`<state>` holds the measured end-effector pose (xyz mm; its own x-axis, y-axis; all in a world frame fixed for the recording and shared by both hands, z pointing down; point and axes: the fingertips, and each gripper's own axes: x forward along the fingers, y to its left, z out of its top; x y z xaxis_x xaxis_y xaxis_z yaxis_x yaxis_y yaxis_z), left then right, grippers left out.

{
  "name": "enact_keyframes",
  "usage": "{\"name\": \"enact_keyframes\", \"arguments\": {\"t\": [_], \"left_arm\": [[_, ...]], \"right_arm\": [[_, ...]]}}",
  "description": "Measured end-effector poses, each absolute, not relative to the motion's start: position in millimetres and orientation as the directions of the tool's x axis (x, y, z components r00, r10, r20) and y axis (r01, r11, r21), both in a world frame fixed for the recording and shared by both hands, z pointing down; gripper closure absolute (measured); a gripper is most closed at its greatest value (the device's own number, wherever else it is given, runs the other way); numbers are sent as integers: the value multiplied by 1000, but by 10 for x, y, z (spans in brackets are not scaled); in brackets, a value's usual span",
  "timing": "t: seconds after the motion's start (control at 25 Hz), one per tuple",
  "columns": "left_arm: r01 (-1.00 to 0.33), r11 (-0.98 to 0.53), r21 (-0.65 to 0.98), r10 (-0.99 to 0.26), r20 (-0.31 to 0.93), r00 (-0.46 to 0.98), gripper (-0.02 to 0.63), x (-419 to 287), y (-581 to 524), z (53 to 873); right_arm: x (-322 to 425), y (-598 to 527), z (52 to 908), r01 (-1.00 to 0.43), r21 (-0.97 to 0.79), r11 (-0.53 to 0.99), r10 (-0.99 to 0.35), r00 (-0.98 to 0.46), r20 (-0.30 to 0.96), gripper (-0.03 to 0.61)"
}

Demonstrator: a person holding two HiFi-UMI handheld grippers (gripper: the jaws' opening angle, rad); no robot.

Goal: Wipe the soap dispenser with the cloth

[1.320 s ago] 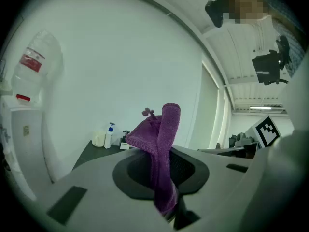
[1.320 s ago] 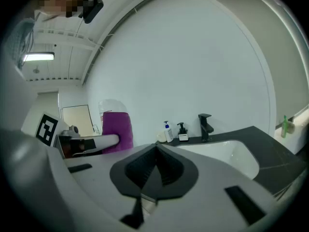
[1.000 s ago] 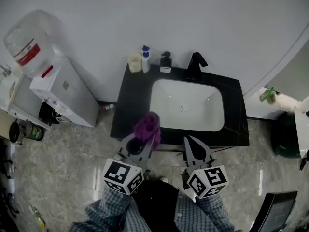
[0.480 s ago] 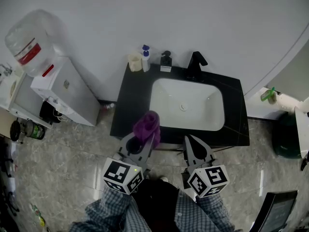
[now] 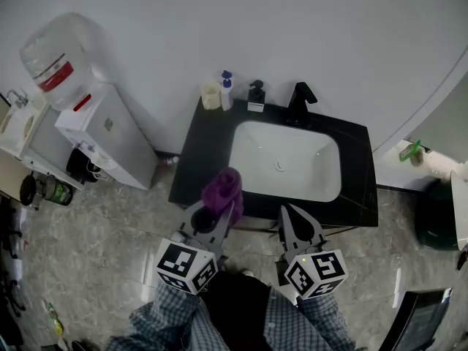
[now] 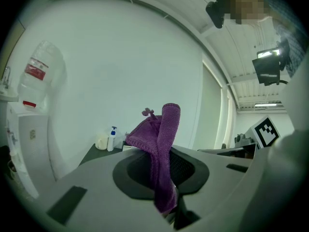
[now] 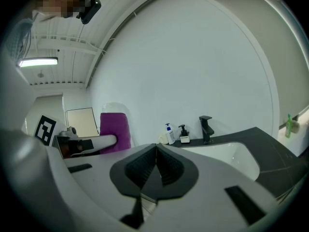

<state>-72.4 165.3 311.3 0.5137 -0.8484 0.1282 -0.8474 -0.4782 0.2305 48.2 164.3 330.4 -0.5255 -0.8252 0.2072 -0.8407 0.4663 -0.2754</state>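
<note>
vs 0.5 s ago: claws same spot, view slid, tabletop (image 5: 196,159) sits a bit further right | L claw (image 5: 219,212) clenched on purple cloth (image 5: 223,189), bunched, upright, over near tabletop edge | R claw (image 5: 287,212) closed, empty | black soap dispenser (image 5: 256,96) far edge, left of faucet (image 5: 298,101), well apart from cloth | black tabletop, white sink (image 5: 311,175), white wall (image 5: 329,28), grey floor (image 5: 110,254)

White wall (image 5: 307,28), plain. Grey marble-tile floor (image 5: 88,254). Black vanity counter (image 5: 196,159) w/ white basin (image 5: 311,152), black faucet (image 5: 298,98) at rear. White water dispenser (image 5: 110,141) to left, bottle (image 5: 55,58) on top. Ceiling strip light (image 7: 38,61) on.
</note>
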Motion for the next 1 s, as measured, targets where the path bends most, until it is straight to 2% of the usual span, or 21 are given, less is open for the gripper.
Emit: {"name": "enact_keyframes", "arguments": {"t": [0.52,1.0], "left_arm": [[-858,-453,240,-868,100,486,554,-409,1759,3082],[-865,-439,242,-871,121,476,554,-363,1383,3232]], "right_arm": [[896,1761,3315,-837,-268,477,-826,-532,189,560],[1026,1407,3463,-842,-284,459,-828,-521,206,560]]}}
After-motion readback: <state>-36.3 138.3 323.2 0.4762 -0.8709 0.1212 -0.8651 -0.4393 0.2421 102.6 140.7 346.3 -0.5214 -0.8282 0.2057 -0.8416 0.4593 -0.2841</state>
